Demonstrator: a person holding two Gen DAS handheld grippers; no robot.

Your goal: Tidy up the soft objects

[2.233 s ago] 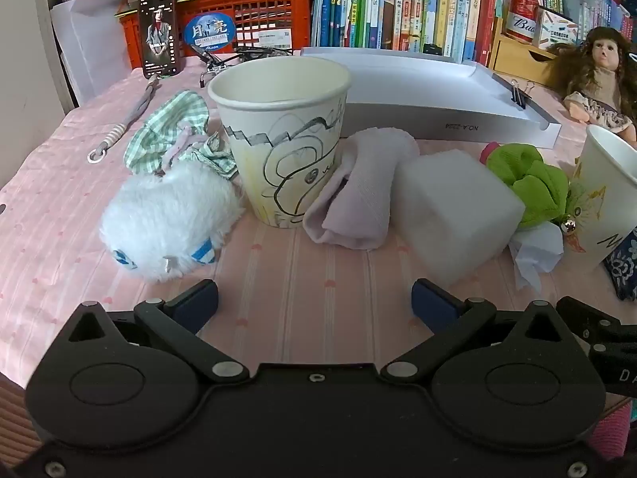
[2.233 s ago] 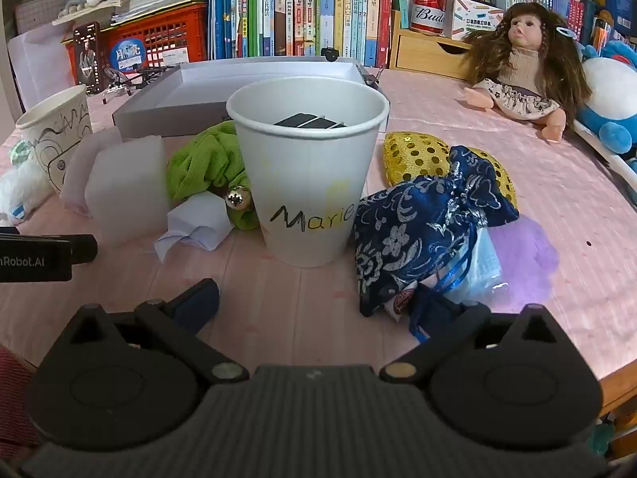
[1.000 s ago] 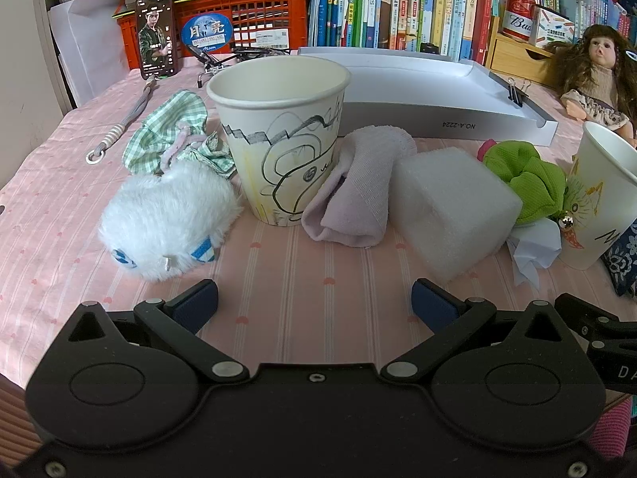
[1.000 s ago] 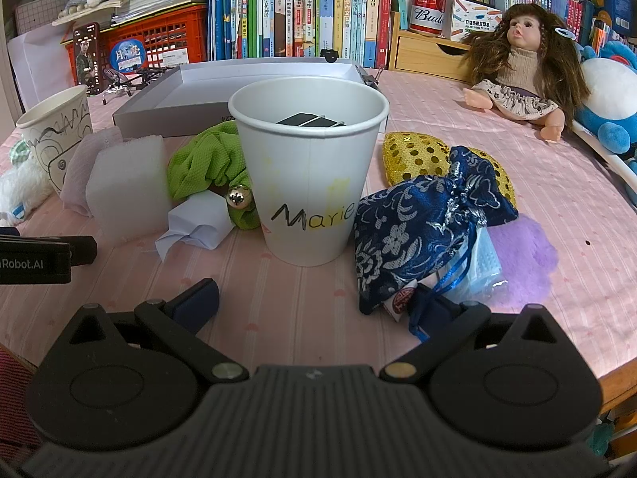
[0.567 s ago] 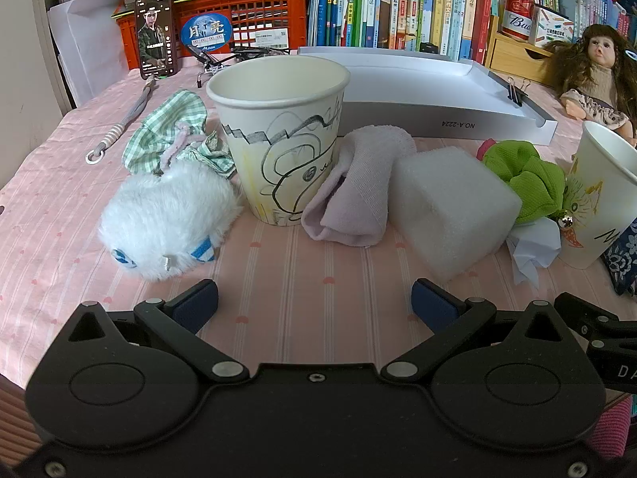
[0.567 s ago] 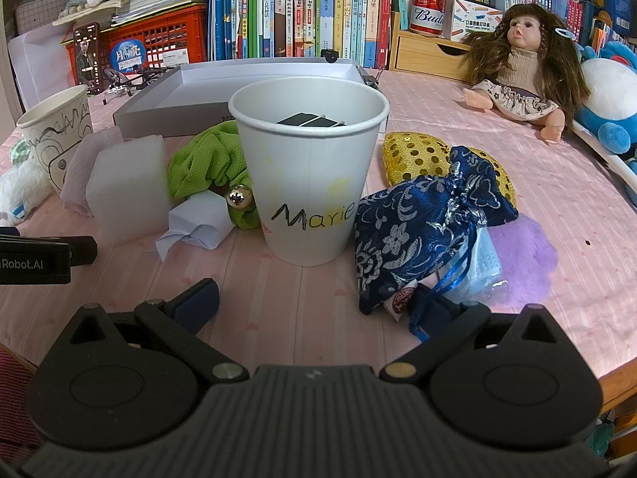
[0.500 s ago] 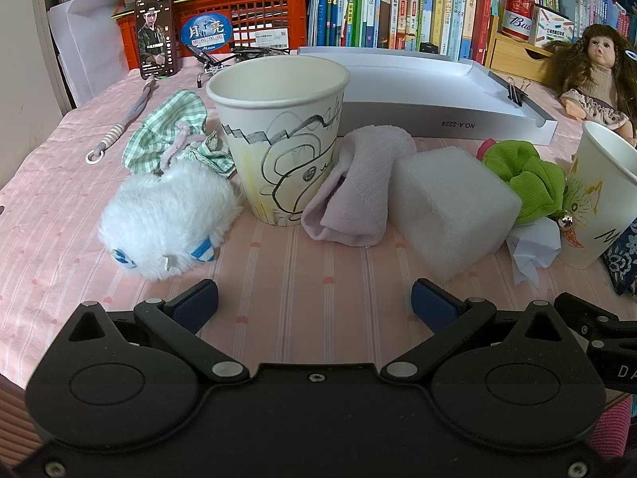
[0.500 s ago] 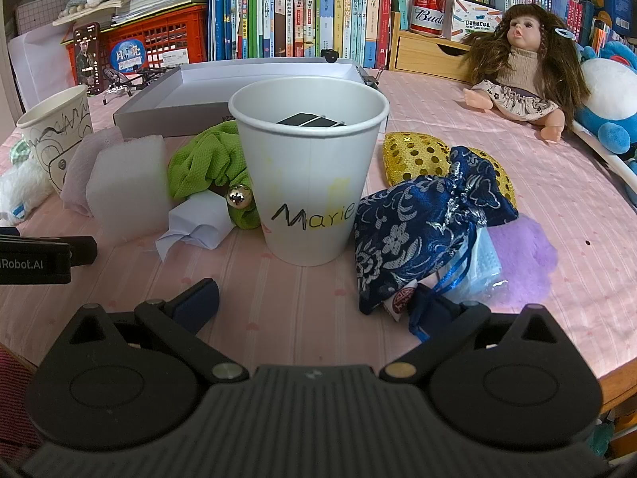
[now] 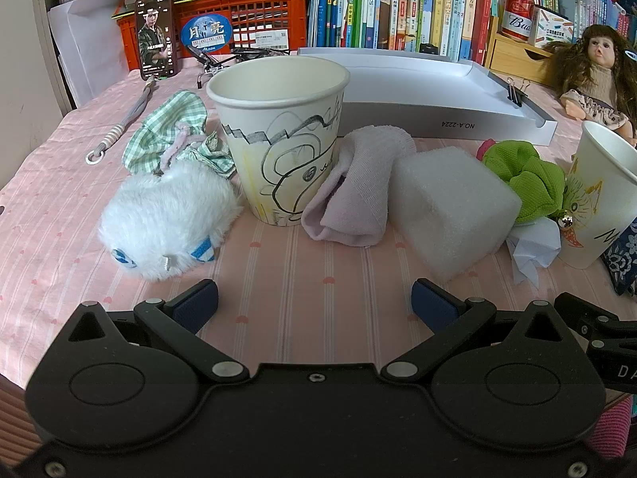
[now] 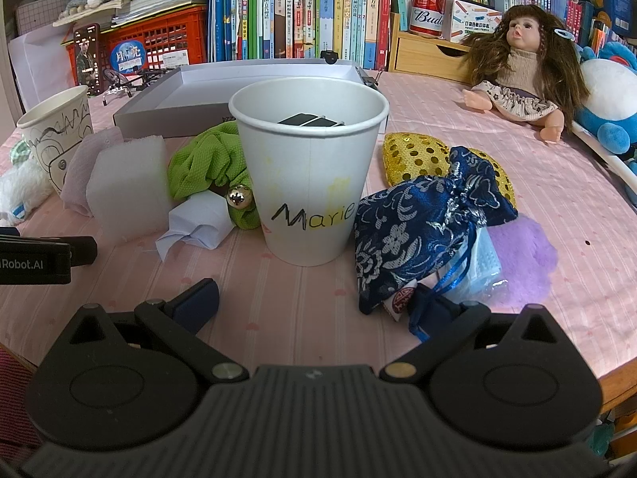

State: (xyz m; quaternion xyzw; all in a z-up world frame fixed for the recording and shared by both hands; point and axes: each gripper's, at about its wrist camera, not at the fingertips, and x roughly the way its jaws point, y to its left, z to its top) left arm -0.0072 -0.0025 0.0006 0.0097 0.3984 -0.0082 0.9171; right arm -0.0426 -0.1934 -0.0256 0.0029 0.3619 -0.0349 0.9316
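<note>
Both the left gripper [image 9: 314, 302] and right gripper [image 10: 314, 302] hover with jaws spread wide, holding nothing. The white plush [image 9: 167, 219] sits on the counter [image 9: 310, 279] touching the doodled cup [image 9: 280, 135]; I'd pinch its middle, since fur slips.

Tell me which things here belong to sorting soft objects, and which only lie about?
Job: white plush, pink towel, sponge, green cloth, blue pouch, drawn cup, Marie cup.
Lying about: doll, phone, books, can.

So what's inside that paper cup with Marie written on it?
Near the rim of the Marie cup, black binder clips show. Anything deeper is hidden by the cup's wall.
</note>
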